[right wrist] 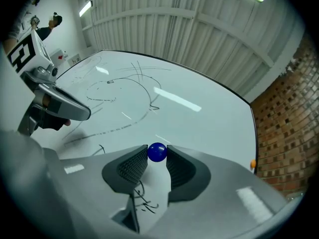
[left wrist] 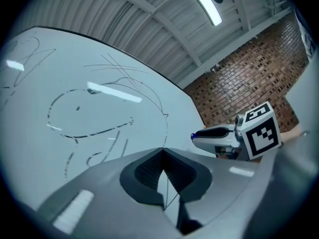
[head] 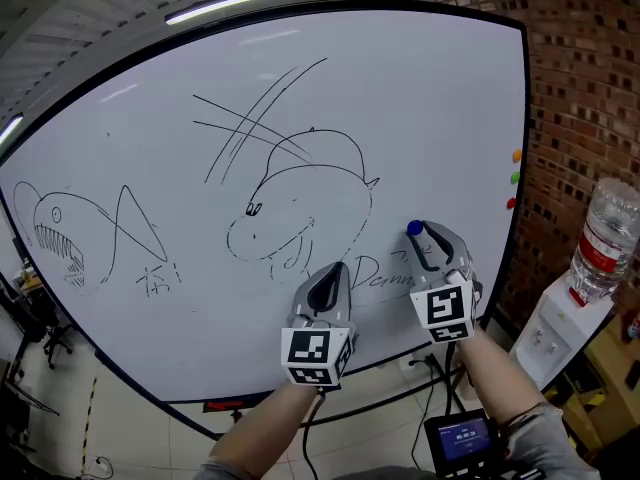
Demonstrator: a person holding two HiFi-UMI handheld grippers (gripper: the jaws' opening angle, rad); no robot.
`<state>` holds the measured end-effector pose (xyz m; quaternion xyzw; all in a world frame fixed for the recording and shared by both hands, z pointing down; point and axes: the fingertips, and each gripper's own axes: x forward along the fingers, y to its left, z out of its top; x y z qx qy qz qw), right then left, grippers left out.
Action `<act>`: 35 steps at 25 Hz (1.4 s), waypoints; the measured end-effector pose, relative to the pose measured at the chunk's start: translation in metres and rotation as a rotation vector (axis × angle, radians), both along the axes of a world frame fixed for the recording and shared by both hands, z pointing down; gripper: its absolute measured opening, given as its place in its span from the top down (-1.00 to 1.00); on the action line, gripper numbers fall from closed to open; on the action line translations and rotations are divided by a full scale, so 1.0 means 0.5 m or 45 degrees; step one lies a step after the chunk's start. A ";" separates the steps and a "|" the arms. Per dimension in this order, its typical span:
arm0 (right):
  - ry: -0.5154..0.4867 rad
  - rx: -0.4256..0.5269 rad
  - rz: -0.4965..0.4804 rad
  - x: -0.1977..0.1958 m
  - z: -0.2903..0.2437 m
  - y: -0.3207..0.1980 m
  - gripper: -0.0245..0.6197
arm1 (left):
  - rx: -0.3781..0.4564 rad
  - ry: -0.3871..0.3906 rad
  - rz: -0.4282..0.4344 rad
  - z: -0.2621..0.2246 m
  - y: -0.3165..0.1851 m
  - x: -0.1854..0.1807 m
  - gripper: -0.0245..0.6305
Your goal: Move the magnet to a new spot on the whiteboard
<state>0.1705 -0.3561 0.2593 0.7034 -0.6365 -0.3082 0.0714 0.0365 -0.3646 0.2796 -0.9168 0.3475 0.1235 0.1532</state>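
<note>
A small blue ball magnet [head: 414,228] sits at the tips of my right gripper [head: 421,234], low on the right of the whiteboard [head: 430,98]. In the right gripper view both pads press on the blue magnet [right wrist: 157,152], so the right gripper [right wrist: 157,156] is shut on it. I cannot tell whether the magnet touches the board. My left gripper [head: 334,271] points at the board lower and to the left. Its jaws meet with nothing between them in the left gripper view [left wrist: 163,152]. The right gripper [left wrist: 198,135] shows there too.
Marker drawings and writing cover the board's left and middle. Orange [head: 516,155], green [head: 514,178] and red [head: 511,204] magnets sit at its right edge. A water dispenser with its bottle [head: 605,238] stands by the brick wall [head: 580,58] on the right.
</note>
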 end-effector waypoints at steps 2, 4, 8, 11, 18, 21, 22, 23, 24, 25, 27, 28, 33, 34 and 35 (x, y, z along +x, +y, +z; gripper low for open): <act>-0.020 -0.007 0.036 0.056 0.010 0.011 0.53 | 0.002 -0.006 0.030 0.002 0.003 0.047 0.93; -0.035 -0.012 0.070 0.109 0.019 0.021 0.53 | -0.005 -0.009 0.065 0.003 0.007 0.095 0.93; -0.057 -0.030 0.130 0.203 0.036 0.031 0.53 | -0.002 0.000 0.108 -0.001 0.009 0.170 0.93; -0.075 -0.038 0.174 0.268 0.049 0.048 0.53 | -0.003 -0.008 0.149 0.005 0.018 0.227 0.93; -0.124 -0.069 0.269 0.406 0.091 0.069 0.53 | -0.004 -0.034 0.231 0.018 0.032 0.347 0.93; -0.150 -0.085 0.295 0.458 0.109 0.068 0.53 | -0.003 -0.044 0.250 0.023 0.030 0.389 0.93; -0.160 -0.091 0.303 0.475 0.115 0.067 0.53 | -0.002 -0.049 0.256 0.026 0.030 0.403 0.93; -0.170 -0.096 0.309 0.491 0.123 0.065 0.53 | 0.001 -0.054 0.262 0.027 0.030 0.416 0.93; -0.178 -0.101 0.311 0.506 0.130 0.063 0.53 | 0.004 -0.060 0.266 0.029 0.030 0.429 0.93; -0.188 -0.108 0.313 0.521 0.138 0.059 0.53 | 0.006 -0.065 0.269 0.030 0.030 0.441 0.93; -0.212 -0.125 0.317 0.550 0.156 0.049 0.53 | 0.008 -0.076 0.273 0.034 0.028 0.464 0.93; -0.226 -0.134 0.319 0.564 0.165 0.044 0.53 | 0.008 -0.082 0.275 0.036 0.027 0.474 0.93; -0.280 -0.174 0.289 0.608 0.201 0.011 0.53 | 0.006 -0.104 0.272 0.045 0.017 0.512 0.93; -0.287 -0.182 0.283 0.615 0.208 0.005 0.53 | 0.005 -0.107 0.272 0.047 0.017 0.518 0.93; -0.292 -0.185 0.278 0.621 0.214 0.000 0.53 | 0.006 -0.110 0.272 0.048 0.017 0.523 0.93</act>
